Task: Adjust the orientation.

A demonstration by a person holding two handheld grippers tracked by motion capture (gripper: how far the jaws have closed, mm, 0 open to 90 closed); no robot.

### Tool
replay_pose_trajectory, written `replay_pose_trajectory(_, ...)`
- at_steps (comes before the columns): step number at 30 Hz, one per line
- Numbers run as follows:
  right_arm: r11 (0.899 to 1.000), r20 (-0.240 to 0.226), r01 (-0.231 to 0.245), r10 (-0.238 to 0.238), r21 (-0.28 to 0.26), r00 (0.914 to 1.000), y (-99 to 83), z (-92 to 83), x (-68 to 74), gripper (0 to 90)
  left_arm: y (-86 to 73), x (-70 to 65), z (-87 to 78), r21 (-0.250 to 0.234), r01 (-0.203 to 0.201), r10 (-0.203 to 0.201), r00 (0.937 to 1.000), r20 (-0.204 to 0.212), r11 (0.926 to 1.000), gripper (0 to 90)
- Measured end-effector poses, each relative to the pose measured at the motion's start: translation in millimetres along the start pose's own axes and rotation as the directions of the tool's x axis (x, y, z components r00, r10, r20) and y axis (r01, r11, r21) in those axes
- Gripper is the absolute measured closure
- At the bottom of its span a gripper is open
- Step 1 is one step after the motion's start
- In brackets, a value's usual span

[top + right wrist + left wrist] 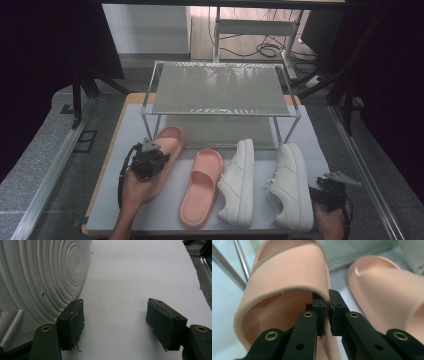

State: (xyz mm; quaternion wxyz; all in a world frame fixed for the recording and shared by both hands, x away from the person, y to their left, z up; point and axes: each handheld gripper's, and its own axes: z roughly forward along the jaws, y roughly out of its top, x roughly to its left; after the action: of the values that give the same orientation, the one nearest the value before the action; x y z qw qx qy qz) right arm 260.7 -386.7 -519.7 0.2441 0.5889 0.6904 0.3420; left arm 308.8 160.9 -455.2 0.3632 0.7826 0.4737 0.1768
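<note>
High view: left hand-held gripper pinches the strap of a pink slipper at the table's left, near the shelf rack. Right hand-held gripper rests spread beside a white sneaker. Likely next: sliding the slipper under the rack.

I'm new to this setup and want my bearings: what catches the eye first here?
Four shoes lie in a row on the white mat before a wire rack: two pink slides and two white sneakers. The left gripper is clamped on the strap edge of the left pink slide, while the right gripper rests open beside the rightmost sneaker's sole.
</note>
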Motion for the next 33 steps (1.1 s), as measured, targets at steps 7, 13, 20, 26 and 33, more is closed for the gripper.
replay_pose_trajectory(7, 1.0, 0.0, 0.0, 0.0, 0.0, 1.0, 0.0, 0.0, 0.0, 31.2, 16.8, -0.1, 21.3, -0.021, 0.012, -0.012, 0.9998, -0.016, 0.9997, 84.5)
replay_pose_trajectory(13, 1.0, 0.001, 0.002, -0.002, 0.0, 1.0, -0.1, 0.1, -0.2, 31.2, 29.5, -0.5, 37.2, -0.045, 0.025, -0.026, 0.999, -0.036, 0.9987, 84.2)
replay_pose_trajectory(20, 1.0, -0.001, 0.001, -0.001, -0.001, 1.0, -0.1, 0.0, -0.2, 31.2, 42.1, -0.3, 58.0, -0.072, 0.044, -0.049, 0.9971, -0.059, 0.9964, 84.1)
replay_pose_trajectory(26, 1.0, -0.001, 0.001, -0.001, -0.001, 1.0, -0.1, 0.0, -0.2, 31.2, 46.2, -1.4, 74.8, -0.06, 0.052, -0.057, 0.9959, -0.07, 0.9968, 82.8)
replay_pose_trajectory(33, 1.0, -0.001, 0.003, -0.003, -0.001, 1.0, -0.1, 0.1, -0.3, 31.2, 54.8, -3.8, 61.1, -0.044, 0.01, -0.014, 0.9964, -0.084, 0.999, 69.4)
